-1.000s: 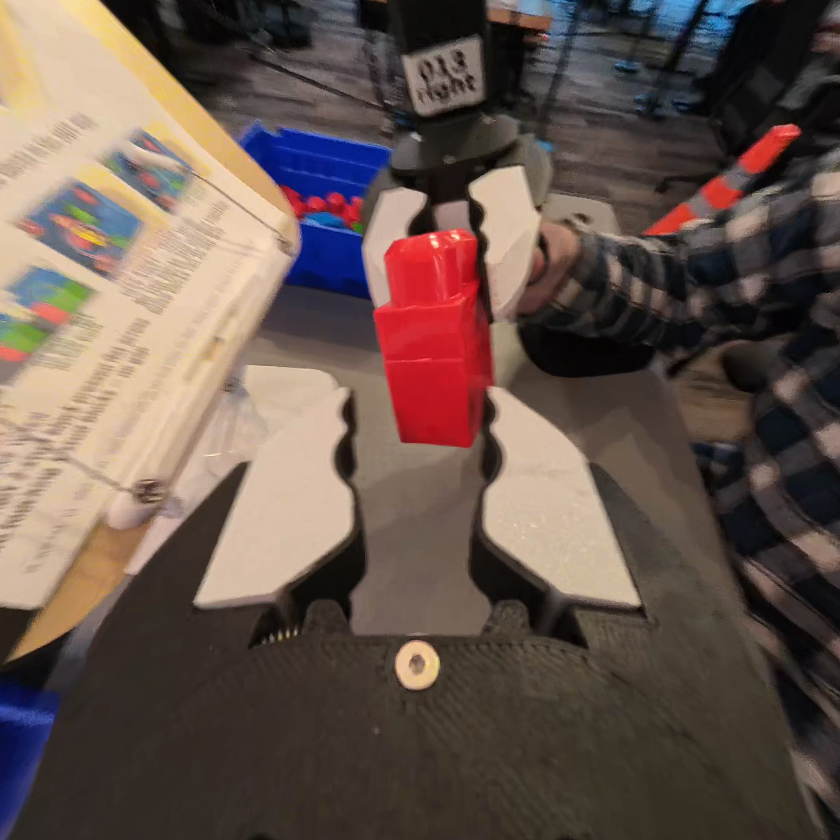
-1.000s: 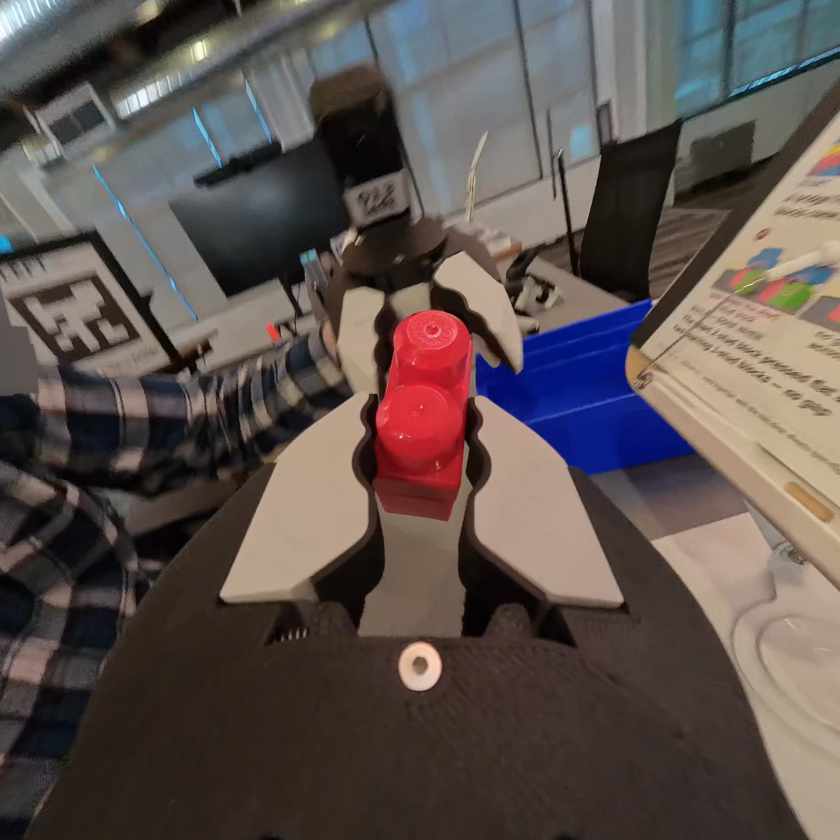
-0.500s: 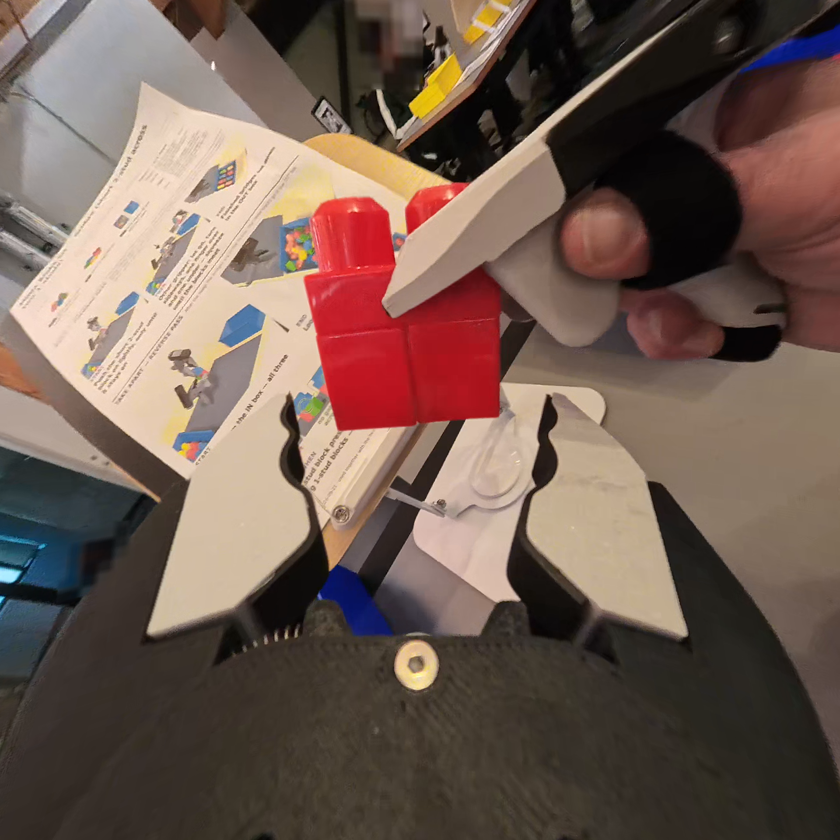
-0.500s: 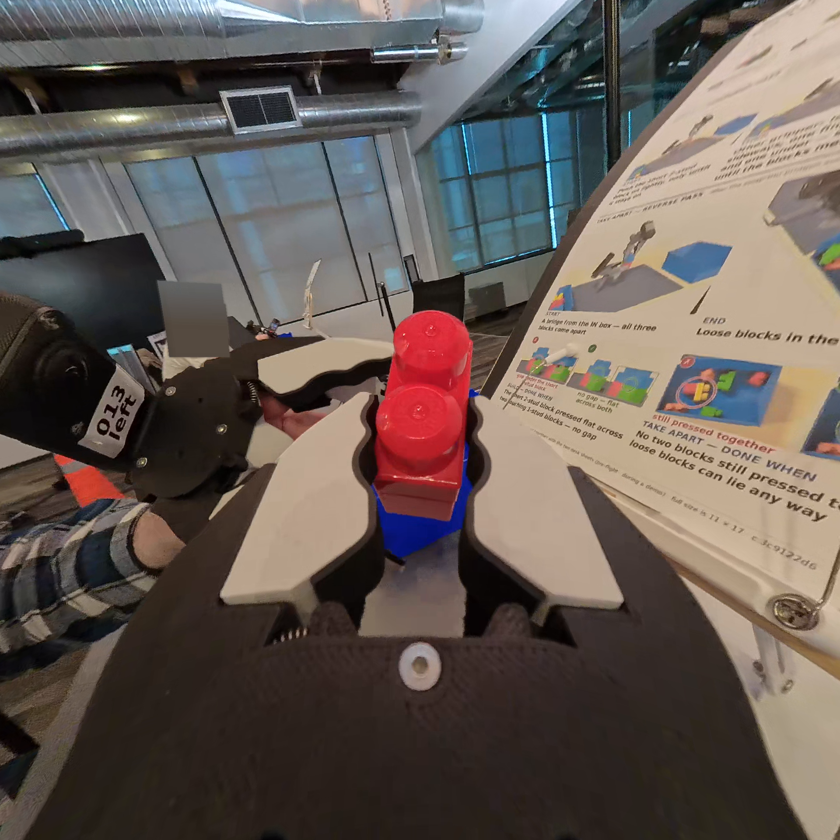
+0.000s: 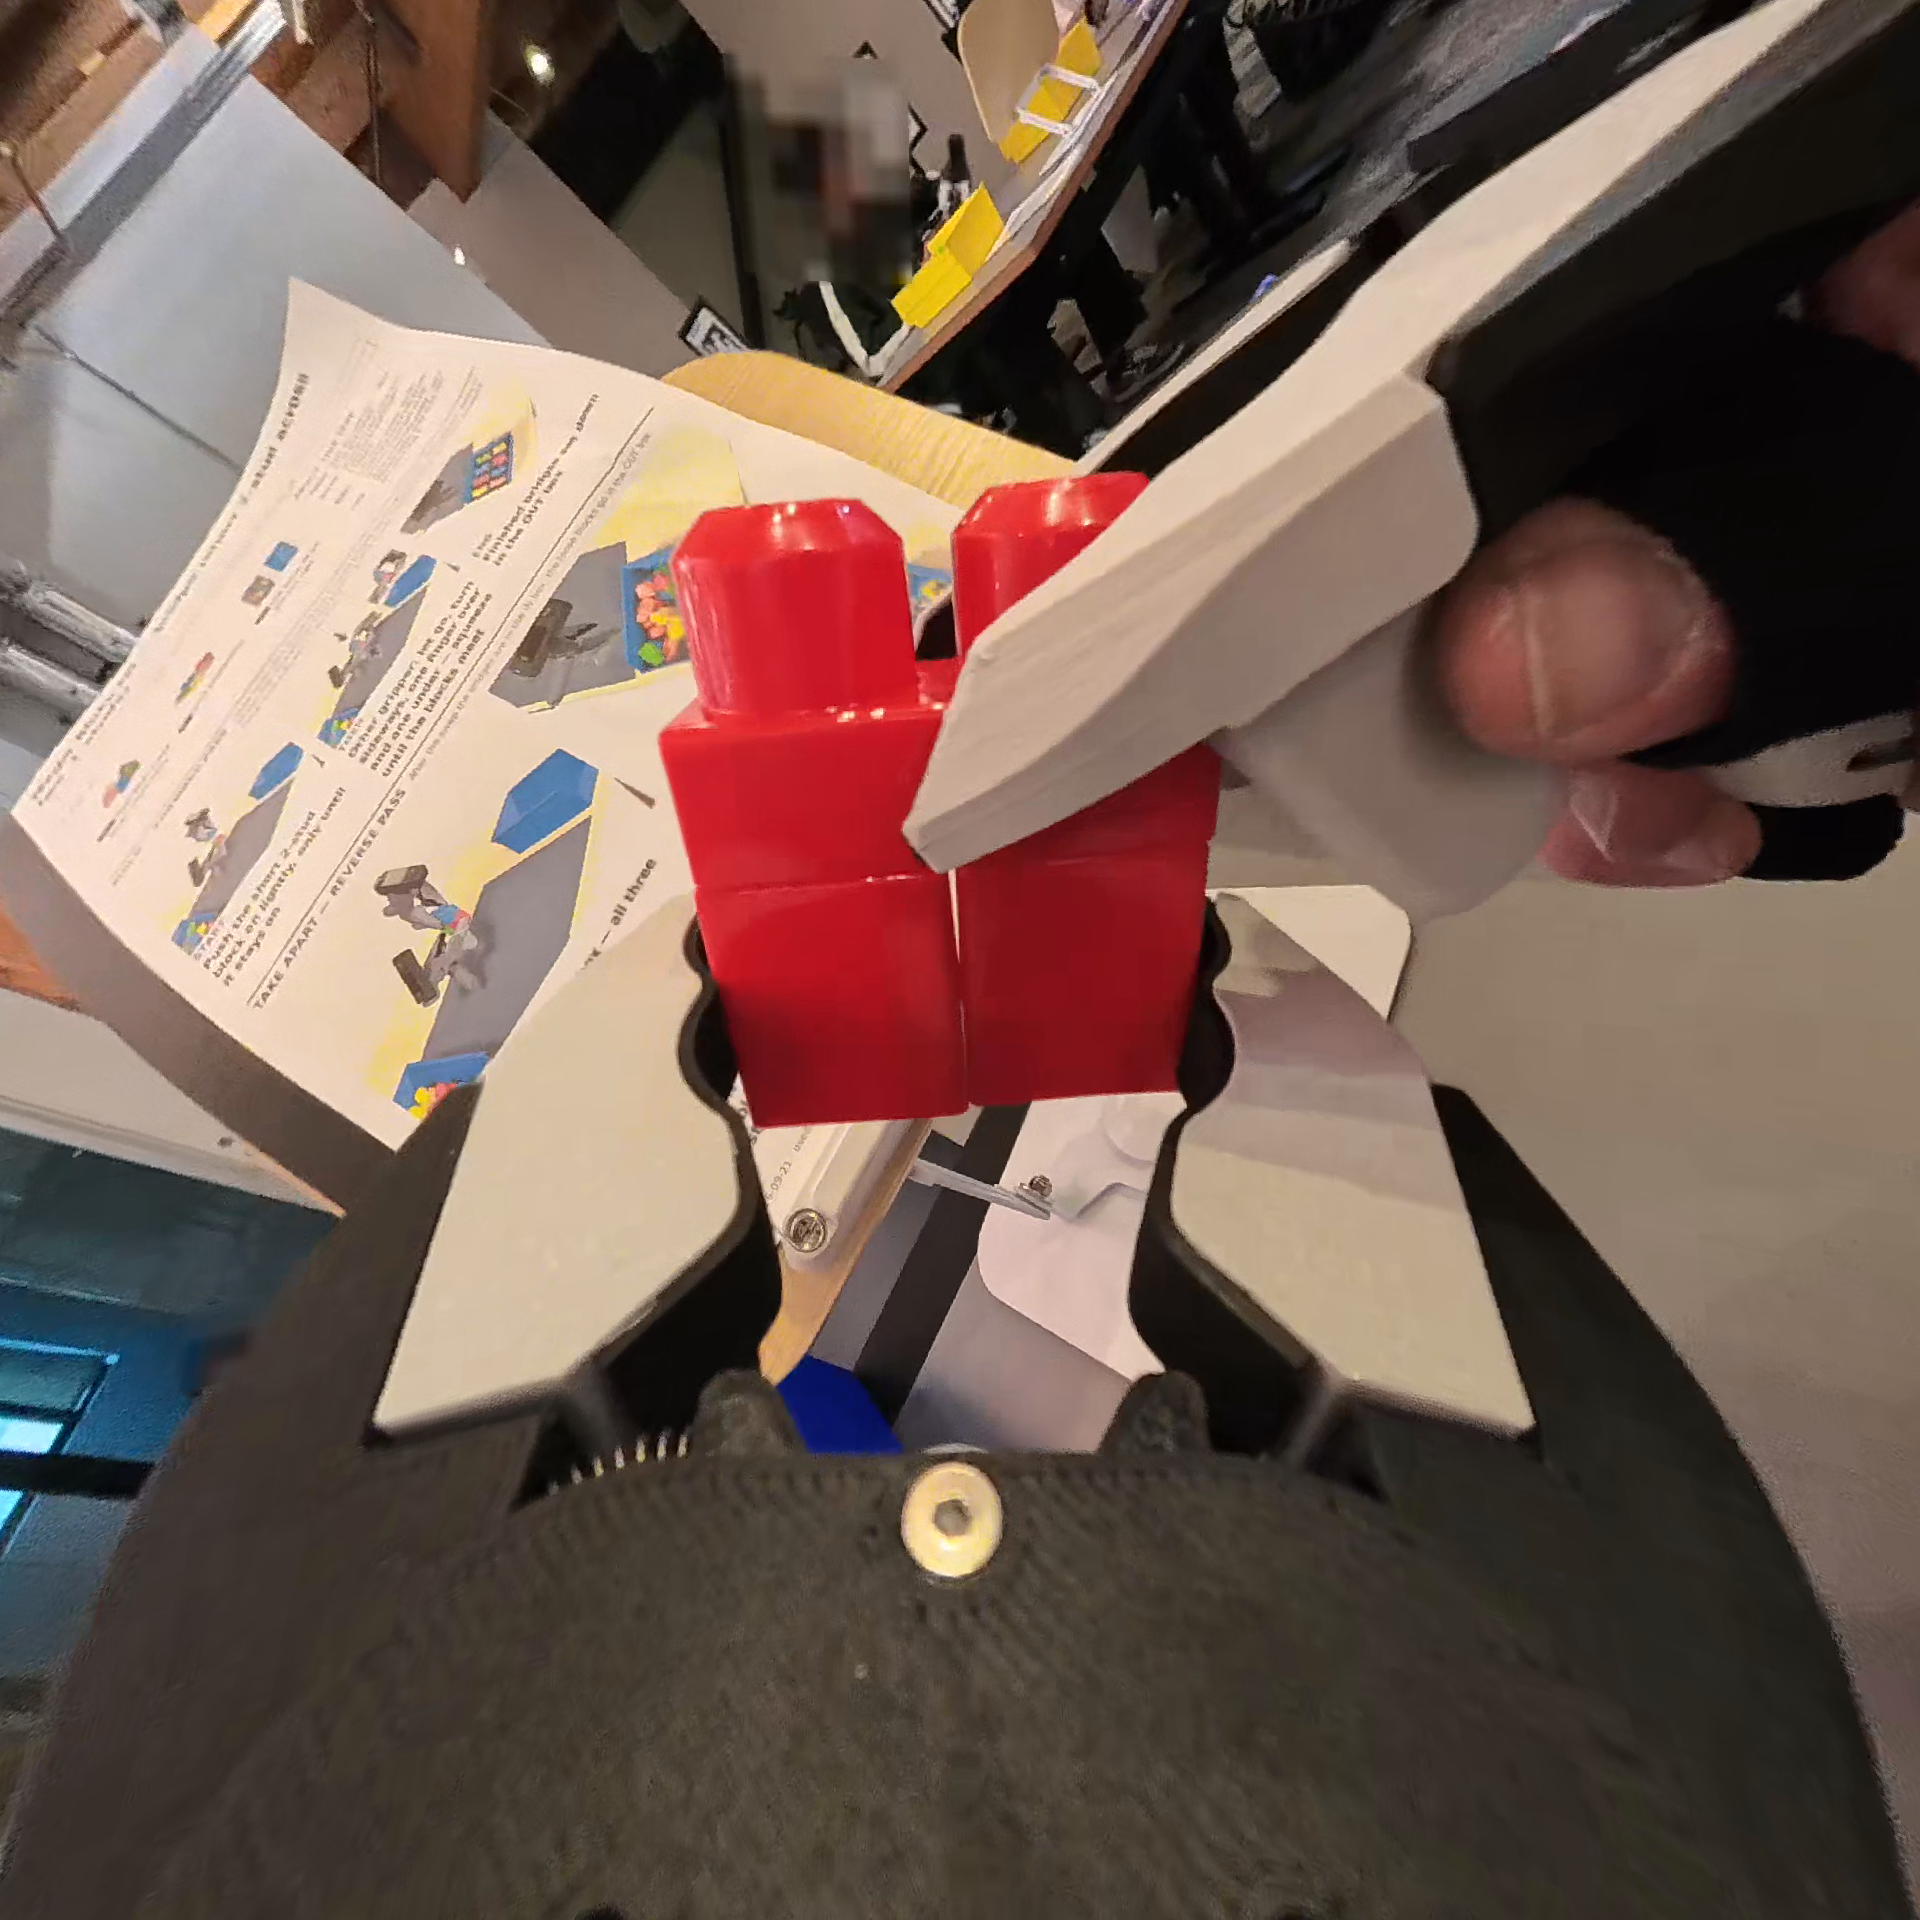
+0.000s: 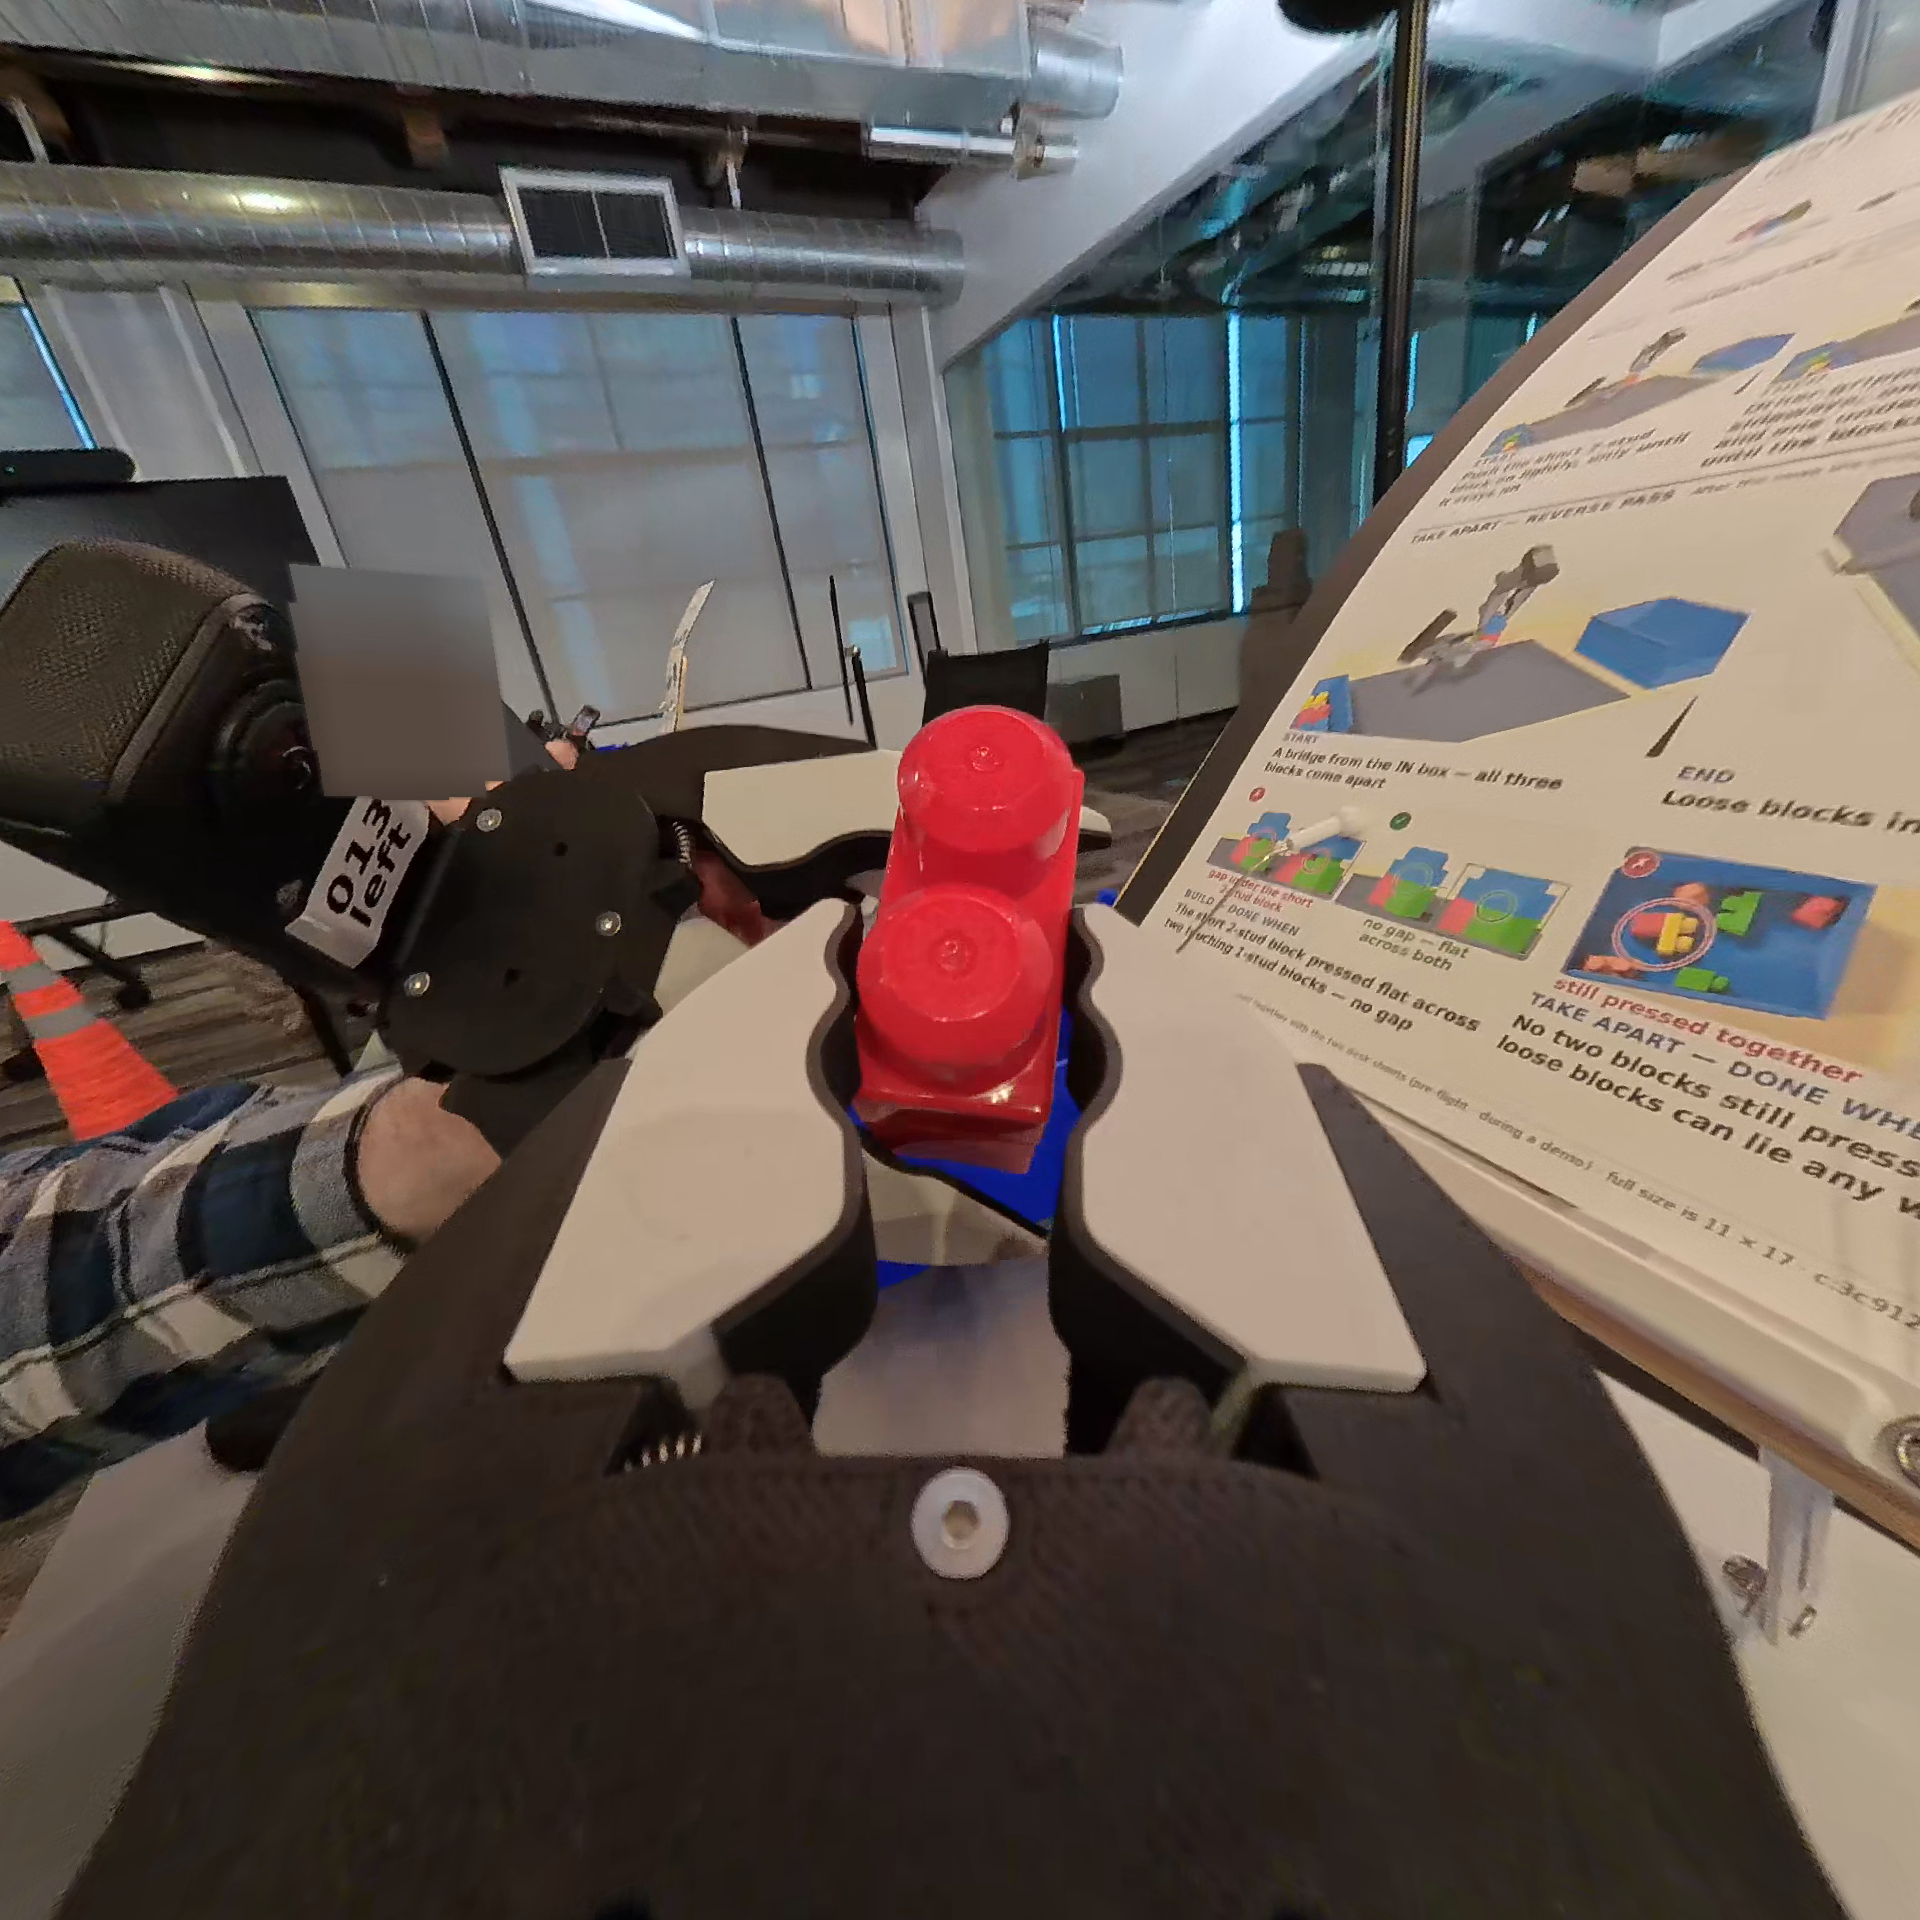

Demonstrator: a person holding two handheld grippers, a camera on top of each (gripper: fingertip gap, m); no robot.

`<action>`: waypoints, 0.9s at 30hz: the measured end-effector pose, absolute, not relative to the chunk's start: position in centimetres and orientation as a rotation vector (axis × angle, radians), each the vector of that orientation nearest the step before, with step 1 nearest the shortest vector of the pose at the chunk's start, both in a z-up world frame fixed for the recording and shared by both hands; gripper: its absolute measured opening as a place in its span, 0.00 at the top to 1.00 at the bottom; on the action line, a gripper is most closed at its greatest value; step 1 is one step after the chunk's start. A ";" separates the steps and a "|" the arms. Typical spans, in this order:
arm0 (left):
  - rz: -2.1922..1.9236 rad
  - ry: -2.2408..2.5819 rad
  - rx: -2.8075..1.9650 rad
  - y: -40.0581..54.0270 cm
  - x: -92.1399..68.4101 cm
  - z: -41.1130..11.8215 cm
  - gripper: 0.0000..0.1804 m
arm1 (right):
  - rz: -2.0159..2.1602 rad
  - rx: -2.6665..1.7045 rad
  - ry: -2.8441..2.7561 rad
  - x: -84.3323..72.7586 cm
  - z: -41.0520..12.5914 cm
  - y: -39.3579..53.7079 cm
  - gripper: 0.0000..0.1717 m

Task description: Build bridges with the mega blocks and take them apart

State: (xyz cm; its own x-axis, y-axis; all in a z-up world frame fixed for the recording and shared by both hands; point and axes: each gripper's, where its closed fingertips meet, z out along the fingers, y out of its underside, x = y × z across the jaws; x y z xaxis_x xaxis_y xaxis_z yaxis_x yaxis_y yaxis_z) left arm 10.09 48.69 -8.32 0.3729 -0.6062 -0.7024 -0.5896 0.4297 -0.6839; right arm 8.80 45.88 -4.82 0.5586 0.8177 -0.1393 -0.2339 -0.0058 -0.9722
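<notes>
Bridge of red blocks held in mid-air, ready for the squeeze.
Right gripper clamps the glossy red two-stud block by its sides; left gripper stands wide around the two smooth lower blocks, its matte grey fingers hugging their outer faces, firm contact unclear. Best closing squarely, so no seam gapes. Printed instruction sheet leans behind, far left.
</notes>
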 end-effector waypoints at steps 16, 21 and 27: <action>0.383 1.576 -1.095 48.8 7.8 -9.6 0.54 | 1.117 -1.571 -0.795 6.9 -7.8 45.5 0.78; 0.483 1.604 -1.097 48.9 7.3 -10.3 0.54 | 1.053 -1.641 -0.853 6.7 -9.0 45.5 0.79; 0.518 1.594 -1.083 48.6 6.1 -11.3 0.54 | 1.052 -1.687 -0.907 5.6 -10.4 45.2 0.78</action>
State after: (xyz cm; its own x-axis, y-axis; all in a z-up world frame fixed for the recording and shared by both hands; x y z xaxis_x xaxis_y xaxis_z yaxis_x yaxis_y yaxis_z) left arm 6.06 48.63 -11.34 0.0036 -0.3754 -0.9268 -0.8488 0.4888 -0.2014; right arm 5.62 45.15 -10.41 0.3627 0.8987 -0.2467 0.1120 -0.3049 -0.9458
